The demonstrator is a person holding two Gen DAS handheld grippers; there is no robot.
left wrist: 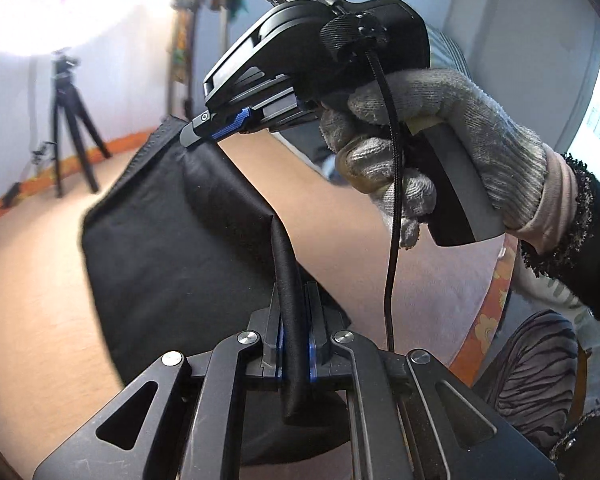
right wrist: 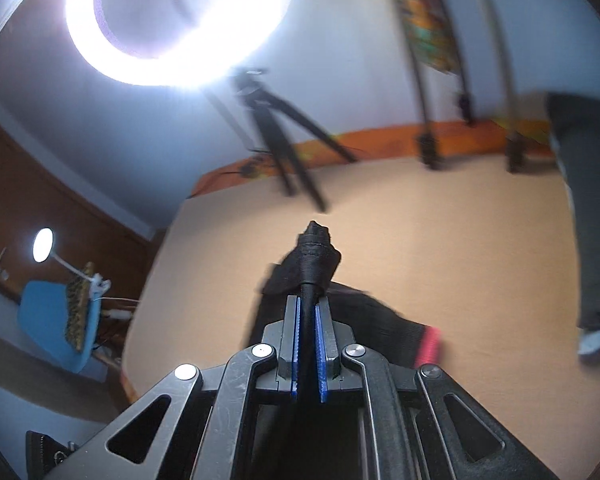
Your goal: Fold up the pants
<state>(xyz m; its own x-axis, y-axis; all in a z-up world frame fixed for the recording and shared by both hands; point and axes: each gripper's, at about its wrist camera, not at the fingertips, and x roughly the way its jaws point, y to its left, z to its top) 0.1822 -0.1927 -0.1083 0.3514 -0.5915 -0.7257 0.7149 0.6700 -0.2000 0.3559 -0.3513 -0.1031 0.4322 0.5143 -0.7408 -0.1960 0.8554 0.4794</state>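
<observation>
Both tongs clenched on one pair of black pants (left wrist: pixel 172 248), lifted above a peach-coloured bed surface (left wrist: pixel 32 300).

Left wrist view: left gripper (left wrist: pixel 295 320) at bottom centre, jaws pinched tight on a rolled edge of the fabric, which runs up from betw. the blue pads, then spreads into a wide dark sheet filling the centre-left of the frame. Right gripper (left wrist: pixel 188 136) enters from upper centre, tip biting the cloth's top corner at mid-left; the fabric stretches taut betw. the two grips. A grey knit-gloved hand (left wrist: pixel 428 140) at centre-right wraps the right gripper's handle, a black cable hanging down in front of it. A dark fuzzy sleeve (left wrist: pixel 580 216) at the right edge.

Right wrist view: right gripper (right wrist: pixel 308 320) at bottom centre, blue pads closed on a thin black fold w/ a bunched knob of cloth poking out past the tips. More of the pants trail to lower right, ending in a red-pink band (right wrist: pixel 428 344). Whether that part rests on the bed or hangs, can't tell; frame is blurred.

Bkgd: ring light (right wrist: pixel 180 20) glaring at upper left, black tripod (right wrist: pixel 284 136) below it at the bed's far edge, orange patterned bedding (right wrist: pixel 380 140) along the wall, blue chair (right wrist: pixel 52 320) and small lamp (right wrist: pixel 44 244) at lower left.
</observation>
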